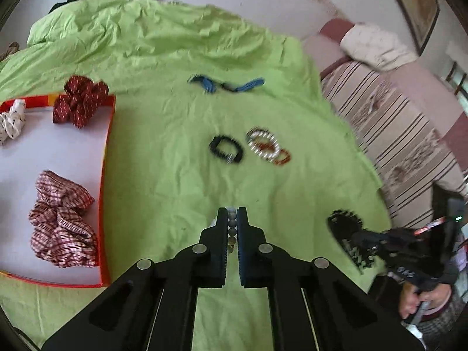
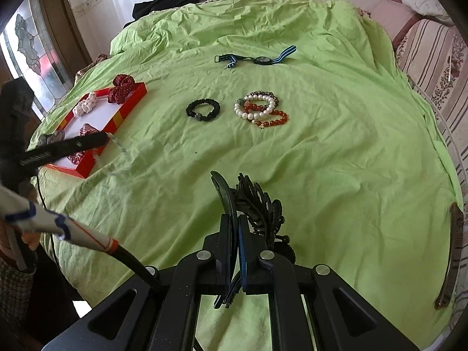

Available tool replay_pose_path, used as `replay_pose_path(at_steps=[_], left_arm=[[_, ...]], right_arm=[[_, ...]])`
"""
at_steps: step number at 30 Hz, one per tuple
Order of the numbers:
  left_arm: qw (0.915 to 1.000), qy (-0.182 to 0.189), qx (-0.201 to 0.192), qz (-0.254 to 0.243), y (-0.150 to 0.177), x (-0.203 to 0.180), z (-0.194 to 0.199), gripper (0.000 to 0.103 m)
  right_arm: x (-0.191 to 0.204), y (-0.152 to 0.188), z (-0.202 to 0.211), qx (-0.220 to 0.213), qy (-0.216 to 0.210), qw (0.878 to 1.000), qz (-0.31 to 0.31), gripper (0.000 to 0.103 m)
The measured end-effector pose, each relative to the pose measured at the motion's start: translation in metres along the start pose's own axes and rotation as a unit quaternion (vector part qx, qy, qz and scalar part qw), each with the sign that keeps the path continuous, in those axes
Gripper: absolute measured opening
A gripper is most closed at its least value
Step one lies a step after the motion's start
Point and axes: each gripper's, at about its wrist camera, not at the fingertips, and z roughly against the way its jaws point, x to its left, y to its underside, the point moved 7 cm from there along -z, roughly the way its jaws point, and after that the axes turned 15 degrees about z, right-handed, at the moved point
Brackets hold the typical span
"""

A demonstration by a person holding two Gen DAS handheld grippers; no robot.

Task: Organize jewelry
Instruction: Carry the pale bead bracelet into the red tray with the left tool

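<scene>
My left gripper [image 1: 232, 211] is shut on a string of pale grey beads [image 1: 232, 224], lifted above the green sheet. In the right wrist view this bead string [image 2: 120, 153] dangles from the left gripper [image 2: 105, 139] beside the red tray [image 2: 128, 108]. My right gripper [image 2: 234, 218] is shut on a black claw hair clip [image 2: 257, 201], held over the sheet's near side. The same black clip [image 1: 345, 225] shows at the right of the left wrist view. On the sheet lie a black bracelet [image 2: 202, 110], a pearl bracelet [image 2: 255, 106], a red bead bracelet [image 2: 272, 118] and a blue-strapped watch [image 2: 260, 58].
The red tray [image 1: 106, 158], white inside, holds a checked scrunchie [image 1: 61, 219], a red dotted scrunchie [image 1: 80, 101] and a white one [image 1: 11, 122]. Dark clothing [image 2: 166, 1] lies at the bed's far edge. A striped mattress [image 1: 395, 134] borders the sheet on the right.
</scene>
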Motion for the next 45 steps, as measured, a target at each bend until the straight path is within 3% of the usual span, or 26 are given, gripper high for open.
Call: replay_pose_path(at_steps=[5,18,31,38,45], left_arm=[[0.9995,0.026,-0.018,0.001,-0.008,-0.007,0.021,0.005],[0.9985,0.046,-0.031,-0.002,-0.007,-0.013,0.042,0.005],[0.9979,0.049,-0.043,0.007,-0.009,-0.003,0.056,0.005],[0.9965,0.053,-0.054,0.036,-0.022,0.021,0.074,0.005],[0.9909,0.020,-0.106,0.080,-0.075,0.078,0.112,0.005]], right_arm=[[0.005,-0.002,0.019,-0.013,0.011,1.000,-0.005,0.005],[0.006,0.011,0.061,-0.027,0.049,0.998,-0.024,0.005],[0.024,0.003,0.059,-0.028,0.049,0.998,-0.018,0.005],[0.046,-0.019,0.048,-0.034,0.033,0.999,-0.006,0.005],[0.088,-0.083,0.021,-0.046,-0.009,0.999,0.027,0.005]])
